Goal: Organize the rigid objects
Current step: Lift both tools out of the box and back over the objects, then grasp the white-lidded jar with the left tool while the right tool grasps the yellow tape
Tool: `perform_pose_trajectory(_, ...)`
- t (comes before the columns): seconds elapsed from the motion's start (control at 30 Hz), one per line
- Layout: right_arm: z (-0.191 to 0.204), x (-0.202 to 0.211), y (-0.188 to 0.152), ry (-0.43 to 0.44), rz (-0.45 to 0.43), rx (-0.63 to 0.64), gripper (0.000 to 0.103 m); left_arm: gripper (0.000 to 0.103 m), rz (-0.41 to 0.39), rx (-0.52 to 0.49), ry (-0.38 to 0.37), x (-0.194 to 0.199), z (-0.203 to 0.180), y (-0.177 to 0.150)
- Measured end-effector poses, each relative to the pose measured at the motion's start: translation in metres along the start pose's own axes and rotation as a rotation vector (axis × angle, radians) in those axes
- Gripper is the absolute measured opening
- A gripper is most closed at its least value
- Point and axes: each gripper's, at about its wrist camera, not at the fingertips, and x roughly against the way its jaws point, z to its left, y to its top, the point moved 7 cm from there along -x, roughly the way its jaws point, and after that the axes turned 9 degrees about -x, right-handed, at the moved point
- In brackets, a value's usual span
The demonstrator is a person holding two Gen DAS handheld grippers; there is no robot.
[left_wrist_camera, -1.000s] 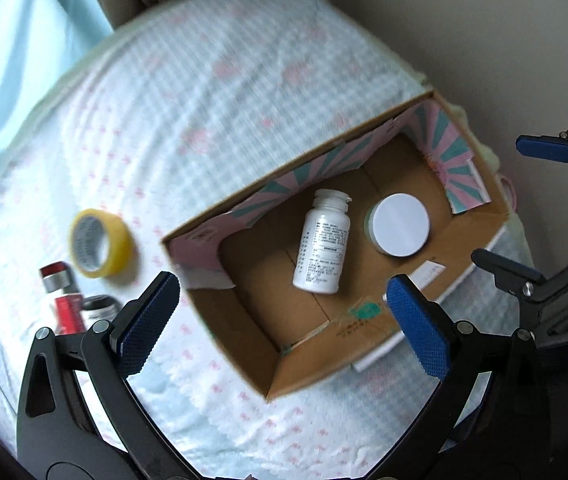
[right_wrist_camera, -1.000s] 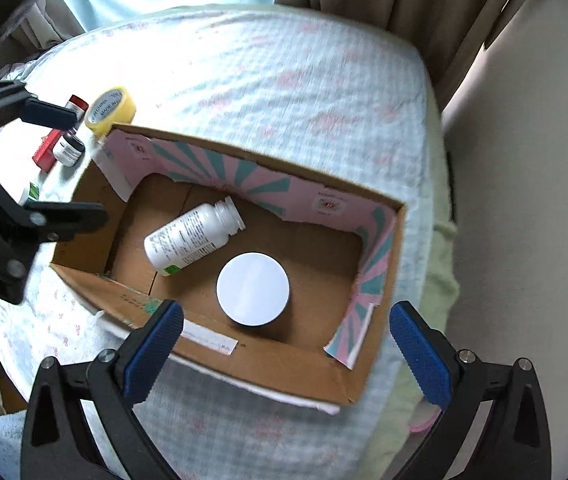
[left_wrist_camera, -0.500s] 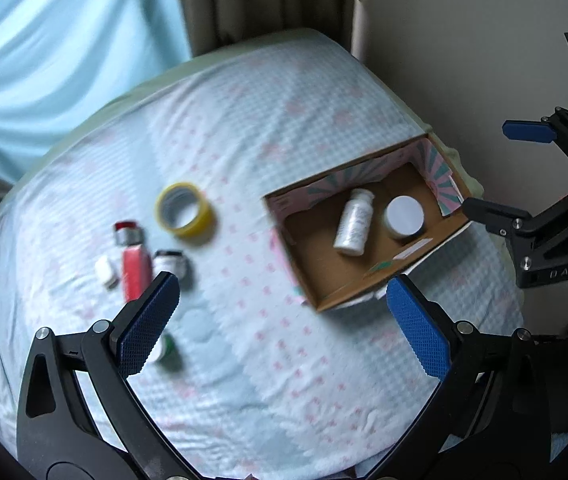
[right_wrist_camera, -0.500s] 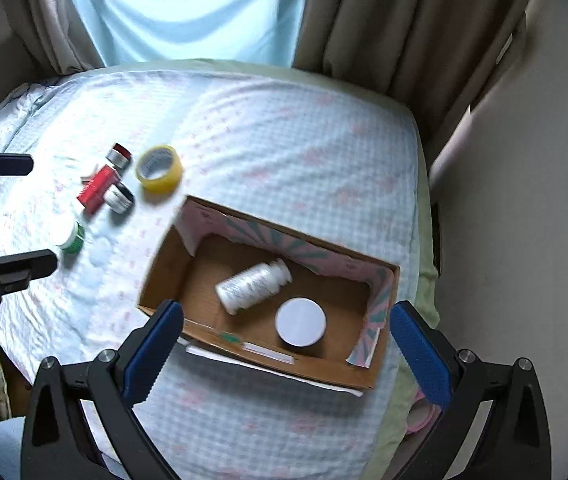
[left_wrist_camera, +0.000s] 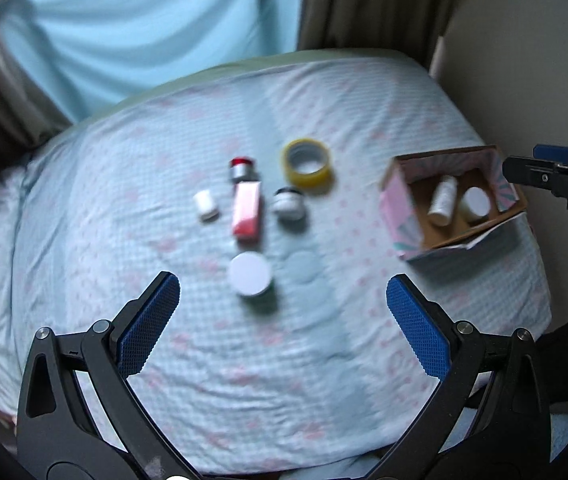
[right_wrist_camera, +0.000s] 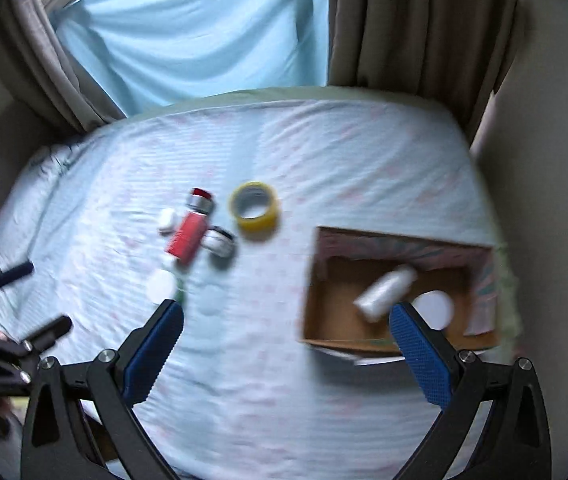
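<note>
A cardboard box (left_wrist_camera: 400,200) (right_wrist_camera: 324,280) sits on the bed at the right; it holds a white bottle (left_wrist_camera: 443,200) (right_wrist_camera: 384,292) lying down and a white-lidded jar (left_wrist_camera: 477,201) (right_wrist_camera: 434,308). Loose on the sheet lie a yellow tape roll (left_wrist_camera: 307,161) (right_wrist_camera: 255,205), a red tube (left_wrist_camera: 247,211) (right_wrist_camera: 189,234), a red-capped silver can (left_wrist_camera: 242,168) (right_wrist_camera: 200,201), a small dark-rimmed jar (left_wrist_camera: 289,203) (right_wrist_camera: 220,242), a small white bottle (left_wrist_camera: 206,205) (right_wrist_camera: 167,220) and a white-lidded green jar (left_wrist_camera: 251,279) (right_wrist_camera: 163,285). My left gripper (left_wrist_camera: 282,320) is open and empty, high above the white-lidded jar. My right gripper (right_wrist_camera: 284,344) is open and empty, high above the sheet left of the box.
The bed (left_wrist_camera: 124,240) has a light blue checked sheet with pink marks. A blue curtain (right_wrist_camera: 204,32) and brown drapes (right_wrist_camera: 424,20) hang behind it. A wall (left_wrist_camera: 524,60) runs along the right side, close to the box.
Both grippers have risen and pulled back from the box. The left view has swung left onto the loose items. Nothing was picked up or moved.
</note>
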Motion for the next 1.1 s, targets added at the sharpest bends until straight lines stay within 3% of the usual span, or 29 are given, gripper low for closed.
perform_pose_trajectory(0.17, 0.041, -0.031, -0.005, -0.038, 0.033, -0.004, 0.103, 0.103, 0.027, 0.042, -0.020, -0.018, 0.043, -0.025)
perform_pose_trajectory(0.33, 0.064, -0.072, -0.007, -0.062, 0.049, -0.029, 0.103, 0.103, 0.047, 0.033, -0.032, -0.065, 0.064, -0.047)
perform_pose_trajectory(0.5, 0.077, -0.131, -0.002, -0.061, 0.052, -0.085, 0.103, 0.103, 0.070, -0.019, -0.030, -0.123, 0.062, -0.066)
perform_pose_trajectory(0.63, 0.083, -0.182, 0.006, -0.076, 0.036, -0.082, 0.103, 0.103, 0.092, 0.011, -0.067, -0.168, 0.059, -0.078)
perform_pose_trajectory(0.9, 0.070, -0.283, 0.034, -0.106, 0.010, -0.039, 0.103, 0.103, 0.084, 0.045, -0.070, -0.251, 0.043, -0.083)
perform_pose_trajectory(1.1, 0.056, -0.339, 0.051, -0.112, 0.011, -0.056, 0.103, 0.102, 0.069, 0.068, -0.060, -0.290, 0.032, -0.083)
